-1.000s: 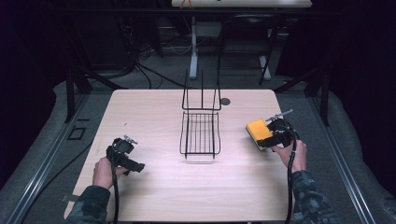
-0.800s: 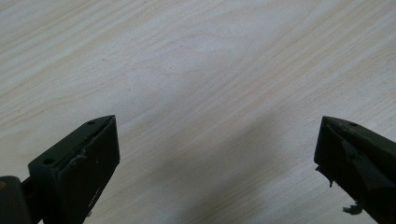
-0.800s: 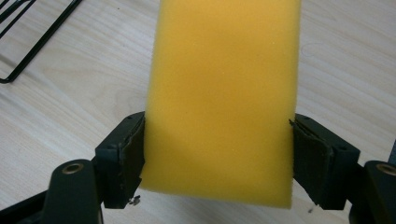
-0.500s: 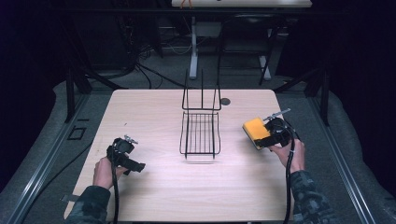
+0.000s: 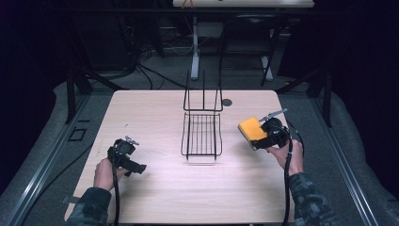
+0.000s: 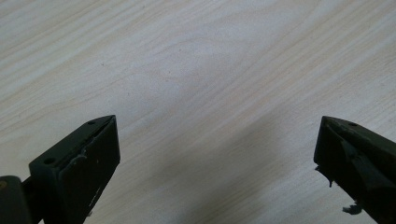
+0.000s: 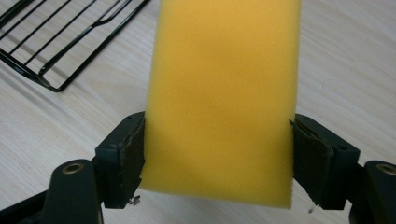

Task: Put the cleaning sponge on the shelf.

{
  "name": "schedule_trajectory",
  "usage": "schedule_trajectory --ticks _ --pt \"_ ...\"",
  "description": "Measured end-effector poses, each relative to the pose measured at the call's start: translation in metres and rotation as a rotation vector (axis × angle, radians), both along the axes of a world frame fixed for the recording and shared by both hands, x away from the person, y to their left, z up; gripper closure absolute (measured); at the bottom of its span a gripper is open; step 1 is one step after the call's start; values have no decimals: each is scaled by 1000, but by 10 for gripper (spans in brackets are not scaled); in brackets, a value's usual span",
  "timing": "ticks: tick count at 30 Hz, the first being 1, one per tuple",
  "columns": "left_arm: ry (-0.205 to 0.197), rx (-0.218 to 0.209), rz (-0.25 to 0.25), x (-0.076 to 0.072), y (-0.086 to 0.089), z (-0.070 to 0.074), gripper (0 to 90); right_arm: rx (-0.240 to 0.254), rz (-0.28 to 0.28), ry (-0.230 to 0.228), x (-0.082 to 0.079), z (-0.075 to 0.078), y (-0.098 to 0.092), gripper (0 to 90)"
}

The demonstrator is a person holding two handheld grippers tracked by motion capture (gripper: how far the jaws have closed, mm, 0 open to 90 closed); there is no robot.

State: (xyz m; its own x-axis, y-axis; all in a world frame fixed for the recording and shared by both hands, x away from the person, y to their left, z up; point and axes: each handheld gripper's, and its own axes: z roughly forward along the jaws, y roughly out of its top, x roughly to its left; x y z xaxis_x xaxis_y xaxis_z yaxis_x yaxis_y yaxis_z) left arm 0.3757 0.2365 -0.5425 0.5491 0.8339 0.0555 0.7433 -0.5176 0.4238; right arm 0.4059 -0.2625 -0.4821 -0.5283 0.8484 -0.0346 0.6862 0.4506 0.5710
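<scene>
In the high view the right gripper sits at the right of centre, above the pale wooden worktop, with a yellow sponge in its fingers, just to the right of the black wire rack that stands in the middle of the frame. The right gripper view brings this close: the sponge runs up the middle of the frame, its two long sides pressed by the black fingers near its lower end, and a corner of the rack lies in the upper left, apart from the sponge. The high view alone shows the rack's upright back and the left gripper at the lower left, held in a hand low over the worktop, well apart from the rack. How far its fingers stand apart is hard to read there; the left gripper view settles it, with the fingers spread wide at the lower corners and bare wood grain between them. Against the earlier high views, the sponge and right gripper have shifted slightly left, toward the rack, while the left gripper has kept its place.
</scene>
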Motion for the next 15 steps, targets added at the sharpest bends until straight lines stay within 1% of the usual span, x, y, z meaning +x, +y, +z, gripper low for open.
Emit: schedule_trajectory --ticks 1,2,3,7,9,11,12,13,15 --pt "1 -1 0 0 0 0 6 -5 8 -11 -1 1 1 251" --pt "1 -1 0 0 0 0 6 -5 8 -11 -1 1 1 251" --pt "2 -1 -1 0 0 0 6 -4 22 -20 -2 3 5 251" --pt "1 -1 -4 0 0 0 6 1 35 -19 -4 6 10 252" --pt "2 -1 -5 0 -1 0 6 -4 50 -33 -6 9 15 252" --pt "1 0 -5 0 0 0 6 -8 52 -29 -7 10 16 252" --pt "1 0 -6 0 0 0 6 -3 64 -40 -8 12 19 252" --pt "1 0 -5 0 0 0 6 -14 70 -42 -8 12 20 252" --pt "2 0 -6 0 0 0 7 -11 70 -40 -9 13 21 252"
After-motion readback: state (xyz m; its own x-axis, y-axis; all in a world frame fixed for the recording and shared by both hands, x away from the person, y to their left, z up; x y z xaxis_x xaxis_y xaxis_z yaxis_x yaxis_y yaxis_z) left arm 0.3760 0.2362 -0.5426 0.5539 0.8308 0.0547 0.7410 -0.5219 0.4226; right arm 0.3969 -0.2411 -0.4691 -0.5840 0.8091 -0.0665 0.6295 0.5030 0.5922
